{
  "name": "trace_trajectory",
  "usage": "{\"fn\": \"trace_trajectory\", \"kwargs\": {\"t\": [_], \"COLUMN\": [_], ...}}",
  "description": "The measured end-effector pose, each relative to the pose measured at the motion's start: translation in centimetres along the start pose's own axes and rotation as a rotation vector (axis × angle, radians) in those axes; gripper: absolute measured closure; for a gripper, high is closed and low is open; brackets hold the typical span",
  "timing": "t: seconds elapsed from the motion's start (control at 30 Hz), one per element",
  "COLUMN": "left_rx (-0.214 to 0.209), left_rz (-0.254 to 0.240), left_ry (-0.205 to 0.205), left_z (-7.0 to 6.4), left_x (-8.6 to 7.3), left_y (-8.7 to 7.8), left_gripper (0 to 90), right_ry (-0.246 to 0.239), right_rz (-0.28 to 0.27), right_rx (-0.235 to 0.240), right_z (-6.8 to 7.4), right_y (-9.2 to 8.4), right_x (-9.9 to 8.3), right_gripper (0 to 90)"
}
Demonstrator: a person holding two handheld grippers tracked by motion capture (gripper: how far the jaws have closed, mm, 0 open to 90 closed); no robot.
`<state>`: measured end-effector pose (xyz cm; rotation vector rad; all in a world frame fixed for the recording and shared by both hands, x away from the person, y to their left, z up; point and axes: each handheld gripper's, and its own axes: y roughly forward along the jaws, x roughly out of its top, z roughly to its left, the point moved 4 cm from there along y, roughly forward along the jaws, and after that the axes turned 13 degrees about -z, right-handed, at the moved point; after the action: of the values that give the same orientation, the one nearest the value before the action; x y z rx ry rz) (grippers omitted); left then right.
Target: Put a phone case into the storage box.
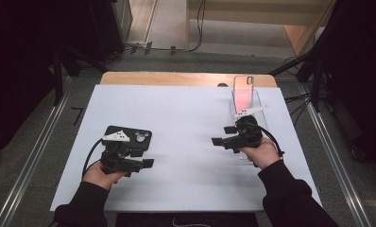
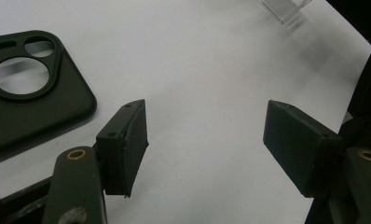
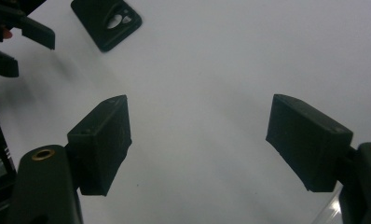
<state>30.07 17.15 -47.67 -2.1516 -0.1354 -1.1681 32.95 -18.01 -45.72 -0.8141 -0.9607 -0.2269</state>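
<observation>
A black phone case [image 1: 129, 136] with round camera holes lies flat on the white table top [image 1: 186, 118], at the left. My left gripper [image 1: 146, 158] is just in front of it, open, pointing right; in the left gripper view the black phone case [image 2: 30, 102] sits left of the left gripper [image 2: 204, 116], which has bare table between its jaws. A pinkish clear phone case [image 1: 245, 91] stands upright in a clear stand [image 1: 260, 105] at the back right. My right gripper [image 1: 222, 135] is in front of that stand, pointing left, open. The right gripper [image 3: 200, 112] has nothing between its jaws.
In the right gripper view the black phone case [image 3: 106, 21] lies far off, with the left gripper [image 3: 20, 42] beside it. A corner of the clear stand [image 2: 284, 9] shows at the top of the left gripper view. Dark floor, rails and cables surround the table.
</observation>
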Motion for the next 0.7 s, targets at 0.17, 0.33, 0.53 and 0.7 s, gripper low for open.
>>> {"fn": "trace_trajectory", "kwargs": {"t": [0.17,0.33,0.53,0.7], "left_rx": [-0.003,-0.005,-0.006,-0.007], "left_rz": [-0.002,-0.009,-0.006,-0.010], "left_ry": [-0.006,-0.006,-0.008,-0.008], "left_z": [0.0,-0.2,-0.1,-0.3], "left_x": [0.1,0.1,0.1,0.1], "left_y": [-0.1,-0.1,-0.1,-0.1], "left_gripper": [30.7,30.7,30.7,30.7], "right_ry": [-0.016,-0.054,-0.077,-0.079], "right_rz": [0.007,0.013,0.024,0.035], "right_rx": [0.033,0.039,0.067,0.073], "right_z": [0.7,0.9,1.1,1.2], "right_y": [-0.4,-0.6,-0.8,-1.2], "right_x": [-1.0,-2.2,-3.9,-4.9], "right_gripper": [22.6,22.7,22.7,22.7]}}
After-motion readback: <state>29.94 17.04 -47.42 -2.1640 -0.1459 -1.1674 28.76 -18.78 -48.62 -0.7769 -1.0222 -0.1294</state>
